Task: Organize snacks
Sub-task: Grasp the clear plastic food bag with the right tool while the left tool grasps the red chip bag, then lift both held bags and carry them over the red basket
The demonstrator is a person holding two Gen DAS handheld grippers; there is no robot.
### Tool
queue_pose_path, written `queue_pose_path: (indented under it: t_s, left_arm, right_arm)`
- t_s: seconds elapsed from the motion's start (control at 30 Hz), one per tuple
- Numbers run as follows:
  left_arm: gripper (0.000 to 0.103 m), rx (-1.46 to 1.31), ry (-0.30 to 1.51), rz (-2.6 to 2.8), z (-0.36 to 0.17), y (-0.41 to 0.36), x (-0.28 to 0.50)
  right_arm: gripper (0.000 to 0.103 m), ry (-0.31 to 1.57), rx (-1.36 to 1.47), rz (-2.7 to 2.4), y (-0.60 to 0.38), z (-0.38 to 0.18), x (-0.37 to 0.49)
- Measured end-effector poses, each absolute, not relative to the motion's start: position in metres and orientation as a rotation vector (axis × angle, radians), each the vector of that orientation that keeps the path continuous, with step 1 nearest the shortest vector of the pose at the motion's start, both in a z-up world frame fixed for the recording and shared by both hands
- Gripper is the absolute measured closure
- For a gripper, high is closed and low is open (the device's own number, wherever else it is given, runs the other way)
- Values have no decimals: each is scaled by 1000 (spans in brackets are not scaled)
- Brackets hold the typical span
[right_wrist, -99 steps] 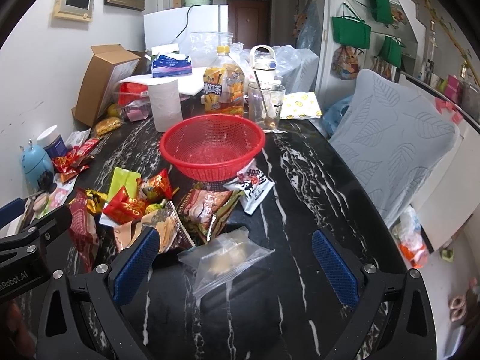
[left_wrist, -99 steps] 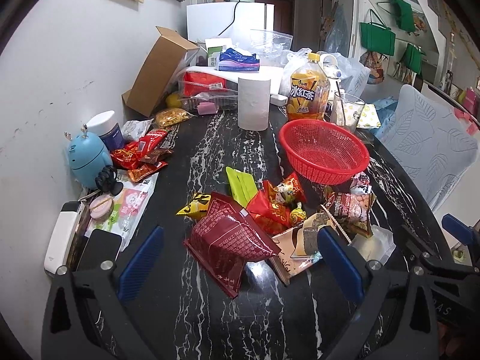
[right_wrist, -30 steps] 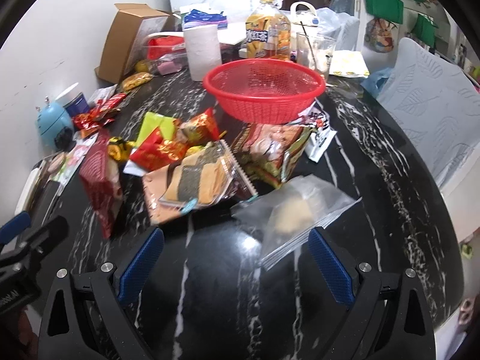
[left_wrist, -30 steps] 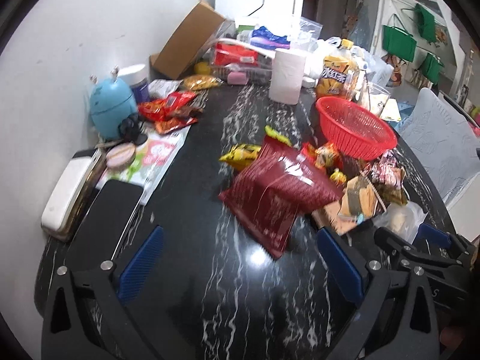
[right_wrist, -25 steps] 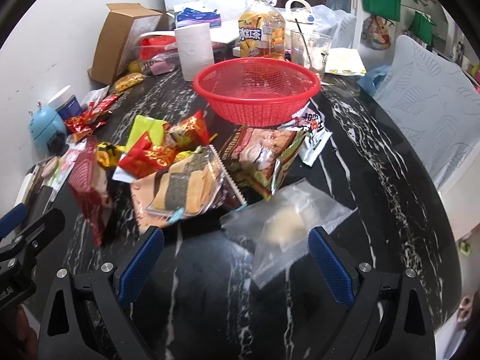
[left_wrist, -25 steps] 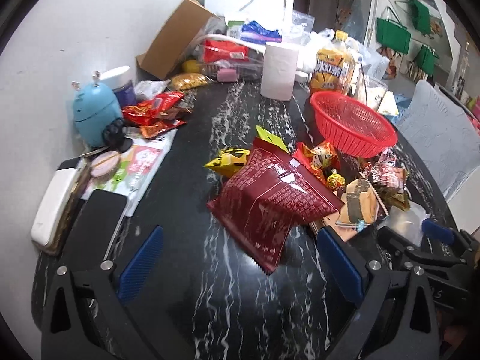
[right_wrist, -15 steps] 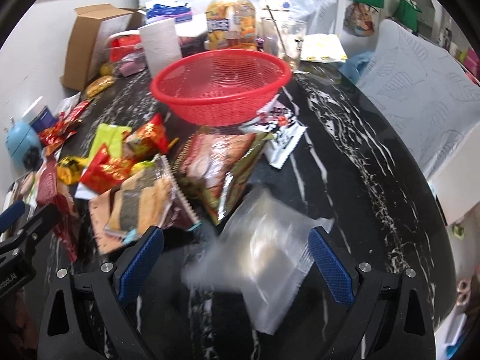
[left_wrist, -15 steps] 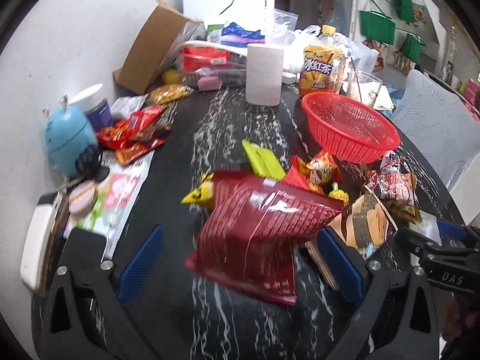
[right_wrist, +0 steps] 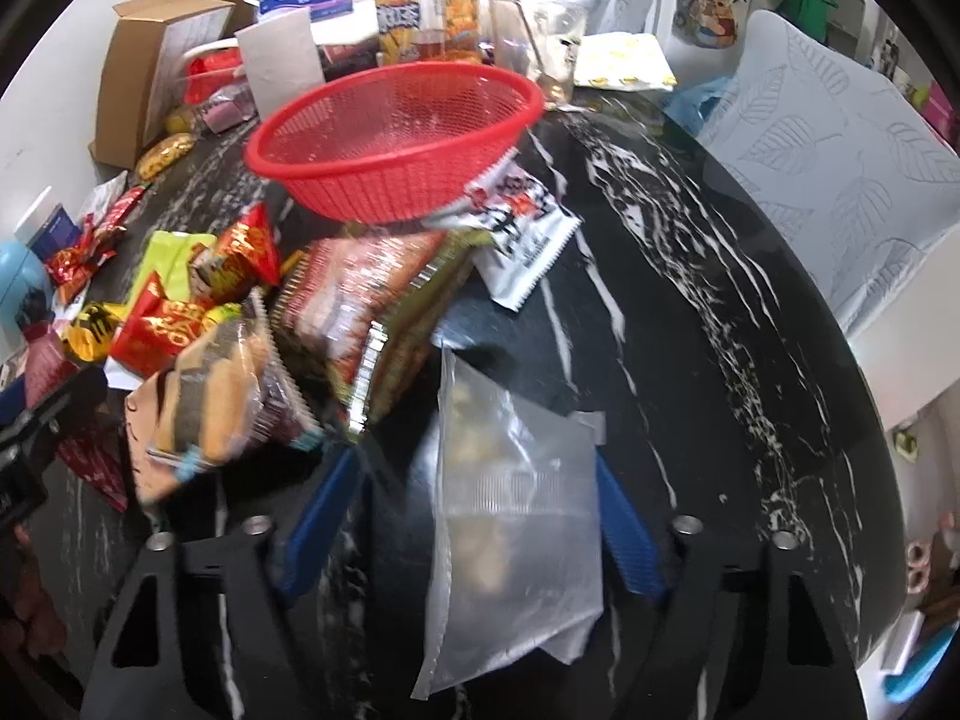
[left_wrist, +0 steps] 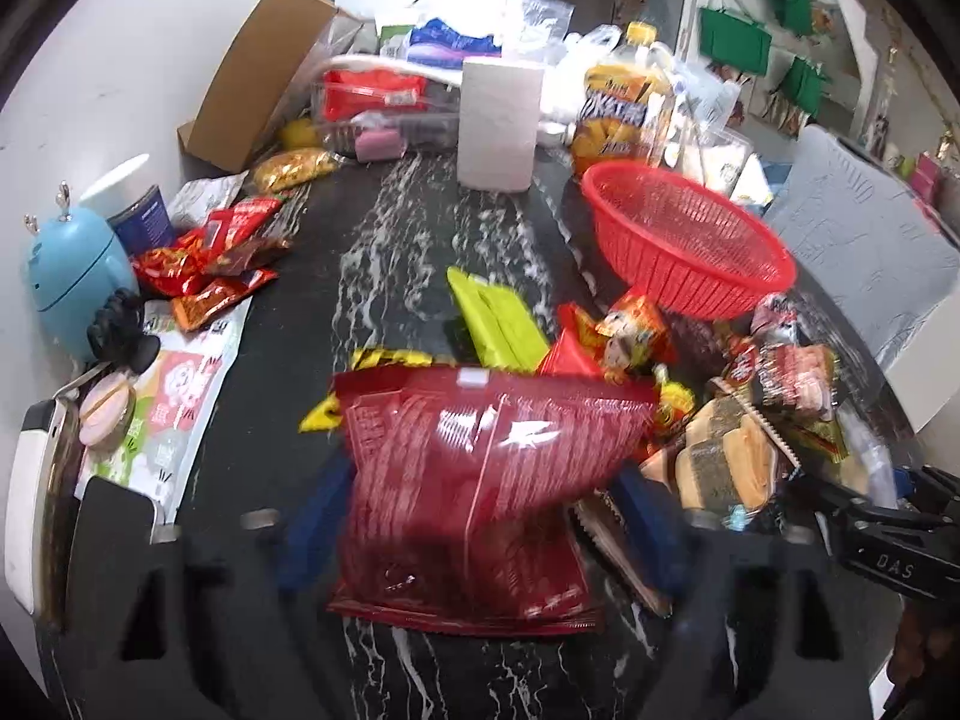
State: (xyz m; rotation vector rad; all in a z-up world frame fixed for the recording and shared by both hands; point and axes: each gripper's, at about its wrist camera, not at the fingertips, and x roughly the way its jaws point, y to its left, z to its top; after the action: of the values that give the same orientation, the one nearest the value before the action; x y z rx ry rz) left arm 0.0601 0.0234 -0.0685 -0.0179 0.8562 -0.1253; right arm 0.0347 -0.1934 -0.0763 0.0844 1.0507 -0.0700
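Note:
A dark red snack bag [left_wrist: 480,468] lies on the black marble table [left_wrist: 390,252], right between the fingers of my left gripper [left_wrist: 480,528]. Its jaws are closing, and the blue pads stand at the bag's two edges without clearly pressing. My right gripper [right_wrist: 474,528] is closing too, around a clear zip bag [right_wrist: 516,510]; a gap remains at the left pad. The red basket [left_wrist: 690,240] [right_wrist: 390,138] stands beyond, with nothing in it. In front of it lies a heap of packets: a biscuit pack [right_wrist: 210,402], a brown-red packet [right_wrist: 372,300] and a green packet [left_wrist: 498,324].
At the table's far end stand a paper roll [left_wrist: 498,120], a cardboard box [left_wrist: 258,72], a drink bottle [left_wrist: 618,114] and a glass [right_wrist: 534,42]. A blue gadget [left_wrist: 72,276] and red sachets [left_wrist: 204,264] sit by the left wall. A grey chair [right_wrist: 840,138] stands on the right.
Both grippers have come forward and down over the table. The red bag and the clear bag now sit between their fingers, and both pairs of jaws have narrowed.

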Motion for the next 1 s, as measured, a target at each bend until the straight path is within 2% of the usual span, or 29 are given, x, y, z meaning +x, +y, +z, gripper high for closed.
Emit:
queue_pose_path:
  t_s: [0.07,0.13,0.17,0.23,1.0]
  left_arm:
    - [30,-9,855,-124,-68,21,57]
    - [35,-1,851,-120,-66,19,51]
    - [41,12,851,-104,-66,18,49]
    - [44,25,848,-66,-65,18,41]
    - [46,-30,805,-176,-34,-10,-46]
  right_arm:
    - [41,1050,86,-74,-196,-77,32]
    - [55,1043,76,-83,-198,-77,29]
    - [58,1041,74,-86,-199,-76,27]
    - [65,1027,87,-69,-202,-74,23]
    - [67,925,143,60,-203,-50,-50]
